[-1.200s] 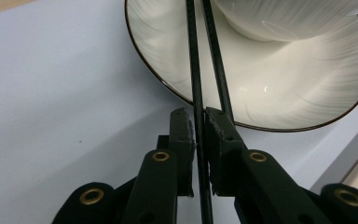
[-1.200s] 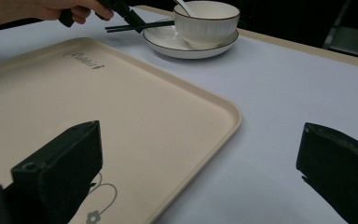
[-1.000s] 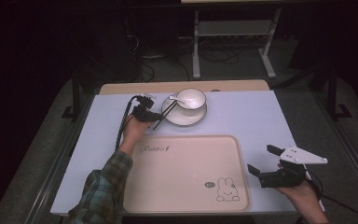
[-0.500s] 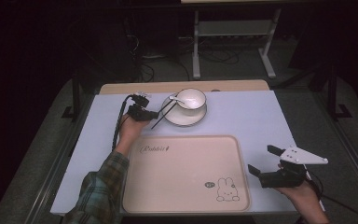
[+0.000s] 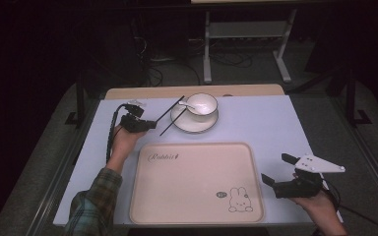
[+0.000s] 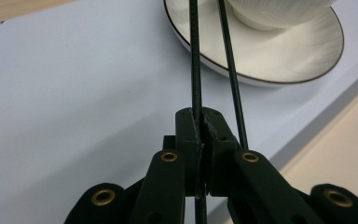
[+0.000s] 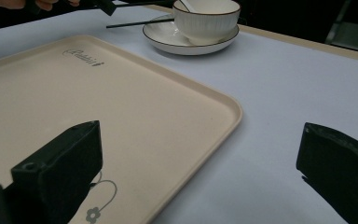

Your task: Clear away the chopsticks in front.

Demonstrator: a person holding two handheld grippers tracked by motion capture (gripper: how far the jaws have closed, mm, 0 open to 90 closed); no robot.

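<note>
**Chopstick lifted clear of the saucer as left claw draws back**

The left claw (image 5: pixel 145 124) is clamped on one thin black chopstick (image 6: pixel 195 56), its jaws pressed together around the stick in the left gripper view. A second black chopstick (image 6: pixel 230 70) runs just beside it, outside the jaws, its far end over the rim of the white saucer with the dark edge line (image 6: pixel 279 60). In the high view the two sticks slant between the claw and the saucer (image 5: pixel 195 123); the upper one (image 5: pixel 170 108) has its tip raised near the white ribbed cup (image 5: pixel 201 104), which stands on the saucer with a white spoon (image 5: pixel 187 105) in it. Compared with a second ago, the claw has shifted left and towards the back of the pale blue worktop (image 5: pixel 266 123), and the sticks have swung with it, so the gripped stick appears to be coming away from the crockery. That suggests the pickup has succeeded for one stick, while the other looks to be left resting against the saucer. The cream plastic tray printed with a rabbit (image 5: pixel 197 182) lies bare in front of the person, a likely place for the stick. The right claw (image 5: pixel 283 172) hangs near the tray's right edge, jaws spread wide and holding nothing.
</note>
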